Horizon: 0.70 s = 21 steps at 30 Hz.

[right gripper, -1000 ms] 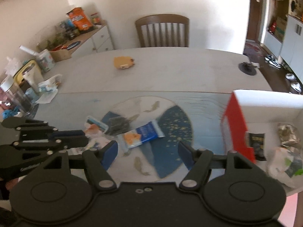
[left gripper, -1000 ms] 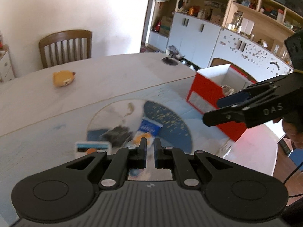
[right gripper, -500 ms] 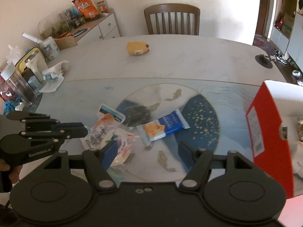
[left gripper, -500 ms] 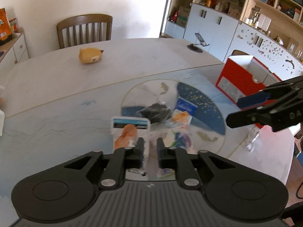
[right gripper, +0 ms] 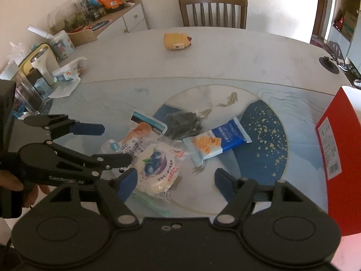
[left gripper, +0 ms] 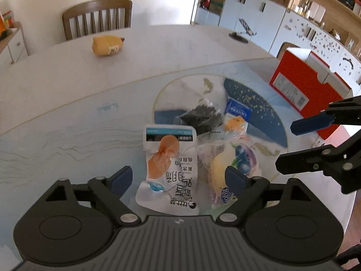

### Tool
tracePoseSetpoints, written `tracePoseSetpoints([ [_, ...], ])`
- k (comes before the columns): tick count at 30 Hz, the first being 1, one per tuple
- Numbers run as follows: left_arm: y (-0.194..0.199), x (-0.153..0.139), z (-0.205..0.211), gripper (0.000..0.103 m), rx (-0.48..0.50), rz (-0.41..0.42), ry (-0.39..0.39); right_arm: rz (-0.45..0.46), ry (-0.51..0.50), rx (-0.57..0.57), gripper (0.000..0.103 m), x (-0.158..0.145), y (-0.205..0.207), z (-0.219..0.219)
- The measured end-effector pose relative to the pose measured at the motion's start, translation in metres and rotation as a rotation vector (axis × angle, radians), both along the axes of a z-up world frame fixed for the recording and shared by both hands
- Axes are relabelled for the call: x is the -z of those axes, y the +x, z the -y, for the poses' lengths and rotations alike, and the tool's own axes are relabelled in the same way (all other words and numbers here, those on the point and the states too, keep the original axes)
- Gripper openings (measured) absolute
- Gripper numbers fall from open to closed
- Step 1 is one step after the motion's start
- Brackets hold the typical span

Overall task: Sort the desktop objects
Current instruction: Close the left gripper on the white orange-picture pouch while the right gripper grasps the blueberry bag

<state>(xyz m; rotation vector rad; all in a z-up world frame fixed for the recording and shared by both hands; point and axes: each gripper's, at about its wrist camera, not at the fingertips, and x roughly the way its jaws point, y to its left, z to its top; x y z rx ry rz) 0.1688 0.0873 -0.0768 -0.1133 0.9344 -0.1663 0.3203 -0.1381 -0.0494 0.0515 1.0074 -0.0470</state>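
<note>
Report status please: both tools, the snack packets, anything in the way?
Left tool opening over white packet, nothing gripped. Right tool opening, empty, beside blueberry packet. Packets overlap in a pile; red box at right.

Your left gripper (left gripper: 178,178) is matte black, with a ribbed grey housing at the bottom of the frame, two round black discs at its lower corners and silver screws on the linkage arms. Its fingers (left gripper: 120,177) end in dark blue pads. Your right gripper (right gripper: 176,178) looks the same; white lettering marks the left one's arm at the lower left of the right wrist view.
</note>
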Motion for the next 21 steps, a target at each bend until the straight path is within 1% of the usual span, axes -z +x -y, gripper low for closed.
tracePoseSetpoints([
  [1, 0.003, 0.004, -0.001, 0.093, 0.003, -0.014, 0.006, -0.001, -0.001, 0.005, 0.077, 0.001, 0.001, -0.001],
  [2, 0.005, 0.006, -0.001, 0.101, 0.005, -0.016, 0.008, -0.002, -0.001, 0.011, 0.077, 0.003, 0.003, -0.002],
  [3, 0.006, 0.007, -0.002, 0.103, 0.013, -0.015, 0.008, -0.005, 0.000, 0.019, 0.078, 0.004, 0.005, -0.002],
  [8, 0.012, 0.010, -0.004, 0.103, 0.034, -0.006, 0.034, -0.018, 0.000, 0.044, 0.081, 0.013, 0.014, -0.008],
  [10, 0.015, 0.012, -0.006, 0.103, 0.034, -0.014, 0.035, -0.018, -0.004, 0.068, 0.082, 0.016, 0.018, -0.010],
  [13, 0.017, 0.014, -0.010, 0.103, 0.033, -0.027, 0.030, -0.027, 0.019, 0.117, 0.082, 0.022, 0.026, -0.010],
  [16, 0.020, 0.018, -0.010, 0.103, 0.038, -0.038, 0.053, -0.040, 0.031, 0.164, 0.082, 0.028, 0.034, -0.010],
  [21, 0.021, 0.022, -0.018, 0.103, 0.034, -0.049, 0.046, -0.056, 0.067, 0.246, 0.081, 0.037, 0.043, -0.007],
])
